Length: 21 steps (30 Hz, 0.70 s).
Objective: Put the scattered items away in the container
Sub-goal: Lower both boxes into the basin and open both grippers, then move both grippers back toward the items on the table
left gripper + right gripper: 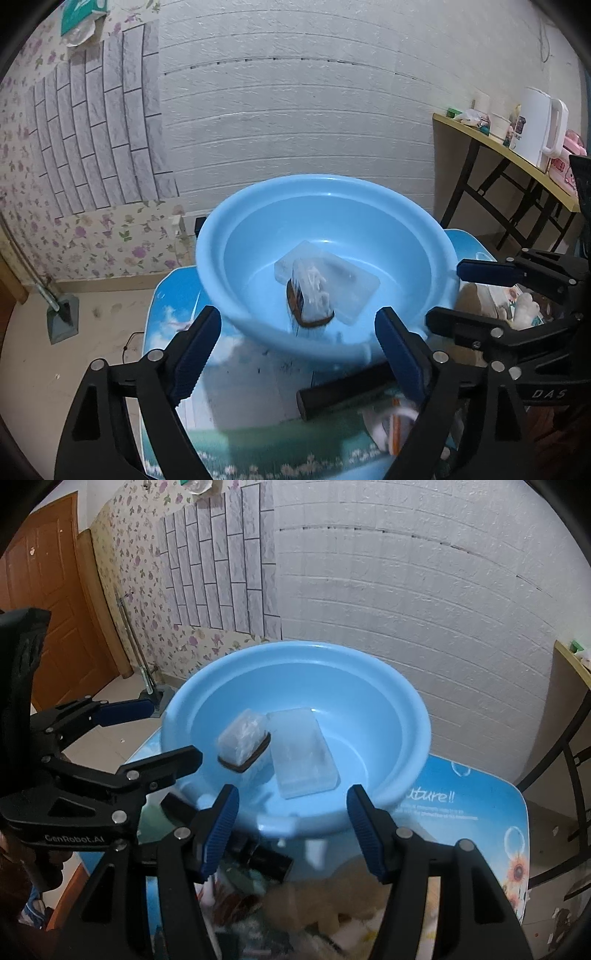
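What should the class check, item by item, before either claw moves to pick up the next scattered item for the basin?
1. Left claw empty and open: ok.
2. Right claw empty and open: ok.
3. Blue basin upright on the table, with room inside: ok.
4. Clear plastic case and small clear packet with a dark base inside the basin: ok.
5. Black cylinder on the table outside the basin: not ok.
6. Plush toy clear of clutter for a grasp: cannot tell, blurred.

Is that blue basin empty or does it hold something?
Not empty. The blue basin holds a clear flat box and a small clear packet with a brown base.
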Motion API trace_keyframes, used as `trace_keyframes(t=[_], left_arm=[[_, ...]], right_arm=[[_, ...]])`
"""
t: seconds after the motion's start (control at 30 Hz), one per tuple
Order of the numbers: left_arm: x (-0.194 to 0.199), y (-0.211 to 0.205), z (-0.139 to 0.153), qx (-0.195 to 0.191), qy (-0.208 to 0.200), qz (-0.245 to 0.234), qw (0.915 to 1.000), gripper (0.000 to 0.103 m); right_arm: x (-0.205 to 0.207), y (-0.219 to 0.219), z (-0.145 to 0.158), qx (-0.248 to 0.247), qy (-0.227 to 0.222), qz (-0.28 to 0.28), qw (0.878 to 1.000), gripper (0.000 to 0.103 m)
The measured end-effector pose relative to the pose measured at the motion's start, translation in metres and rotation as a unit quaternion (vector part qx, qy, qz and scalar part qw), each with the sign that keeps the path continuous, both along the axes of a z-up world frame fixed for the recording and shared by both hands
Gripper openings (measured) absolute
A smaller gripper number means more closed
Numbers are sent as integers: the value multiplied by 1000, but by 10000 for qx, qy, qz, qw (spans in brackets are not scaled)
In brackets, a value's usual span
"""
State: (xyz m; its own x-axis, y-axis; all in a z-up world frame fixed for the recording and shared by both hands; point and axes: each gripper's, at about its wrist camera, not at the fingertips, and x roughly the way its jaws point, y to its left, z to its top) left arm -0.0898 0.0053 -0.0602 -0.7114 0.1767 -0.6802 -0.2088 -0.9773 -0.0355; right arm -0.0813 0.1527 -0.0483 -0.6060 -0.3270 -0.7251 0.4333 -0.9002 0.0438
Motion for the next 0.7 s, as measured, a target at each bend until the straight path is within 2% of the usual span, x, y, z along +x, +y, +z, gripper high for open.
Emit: trace_keyframes(t=[0.1, 0.2, 0.33, 0.7], left_arm=[[12, -1, 1, 17, -1, 99, 9999, 96], [24, -4, 0, 193, -23, 138, 9997, 103], [37, -4, -5, 295, -70, 303, 9991, 103], [78, 2, -29, 536, -320, 140, 9979, 103]], right_arm=[[10, 3, 0, 35, 99, -60, 9999, 61], [25, 7, 0, 165, 255, -102, 9995, 61], [41, 13, -1, 142, 295, -78, 9994, 61], [85, 47, -2, -24, 547, -382, 9978, 61]])
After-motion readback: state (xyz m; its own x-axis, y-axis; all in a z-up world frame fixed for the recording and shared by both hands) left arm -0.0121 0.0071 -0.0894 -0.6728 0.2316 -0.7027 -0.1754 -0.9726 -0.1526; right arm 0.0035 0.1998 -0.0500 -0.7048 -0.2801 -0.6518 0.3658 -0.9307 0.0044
